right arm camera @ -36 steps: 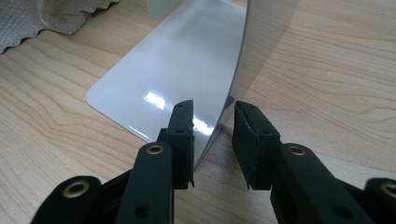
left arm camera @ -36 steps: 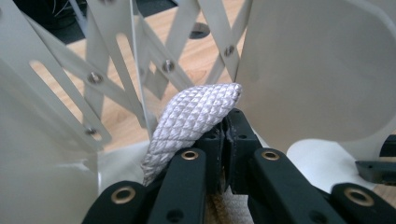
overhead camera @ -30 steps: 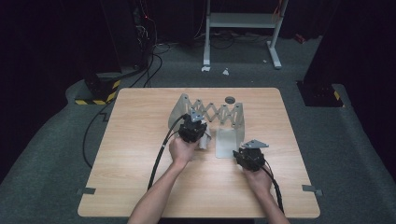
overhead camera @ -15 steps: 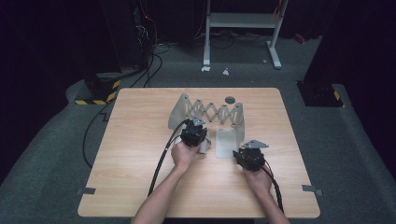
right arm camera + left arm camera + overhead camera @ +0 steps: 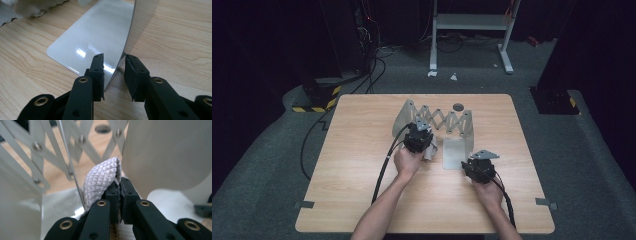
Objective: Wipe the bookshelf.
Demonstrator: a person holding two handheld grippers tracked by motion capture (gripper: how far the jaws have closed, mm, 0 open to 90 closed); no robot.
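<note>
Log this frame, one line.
left gripper: shut on white cloth | right gripper: open, straddling rack end plate | expanding metal rack: on table

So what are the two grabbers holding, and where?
The left gripper is shut on a white cloth, pinching its folded edge. The right gripper holds nothing yet: its jaws stand open on either side of the upright metal plate of the rack.
</note>
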